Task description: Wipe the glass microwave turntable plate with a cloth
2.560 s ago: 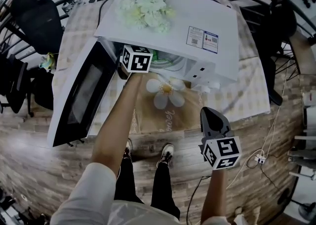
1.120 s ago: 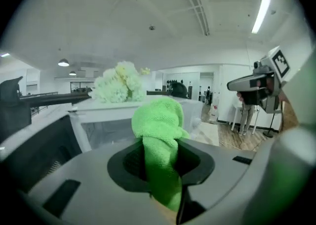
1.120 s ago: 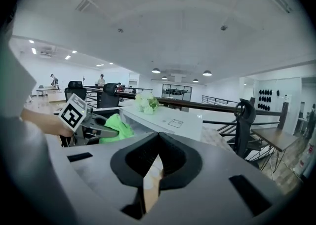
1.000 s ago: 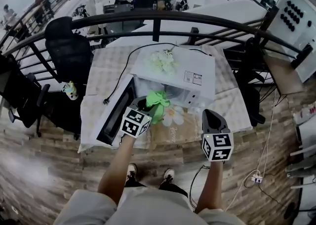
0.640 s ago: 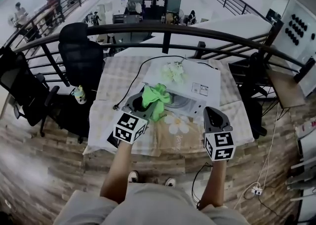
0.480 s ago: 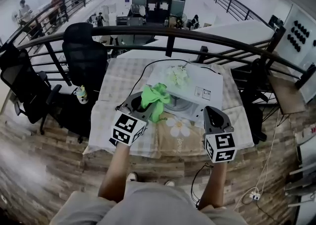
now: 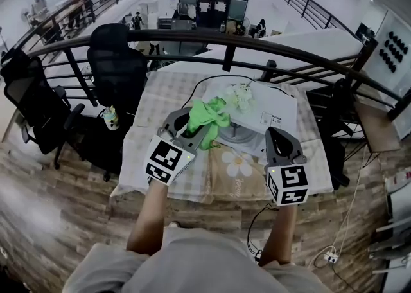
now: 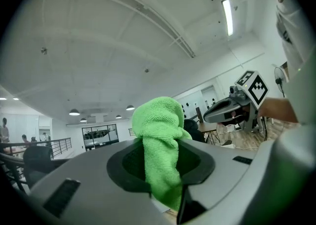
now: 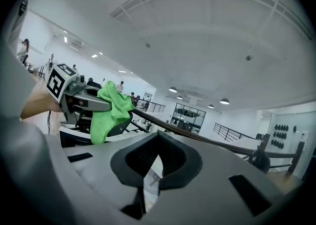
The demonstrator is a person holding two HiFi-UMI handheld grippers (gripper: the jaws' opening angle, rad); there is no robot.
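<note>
Seen from the head view, a table (image 7: 142, 150) with a checked cover stands at twelve o'clock from the person, and a white microwave (image 7: 270, 106) sits on it. A round disc in the microwave's open front, probably the glass turntable plate (image 7: 234, 133), lies low in the cavity. Both grippers are raised above the table, and nothing touches the plate. Wiping does not appear to be under way; this looks like the approach. The next move likely calls for lowering the cloth toward one o'clock, into the opening and flat onto the glass. The left gripper (image 7: 191, 120), at nine o'clock from the plate, has its jaws clamped on a bunched green cloth (image 8: 159, 140), whose loose end hangs below them. The right gripper (image 9: 154, 169), at four o'clock from the plate, has its jaws closed together with nothing between them.
</note>
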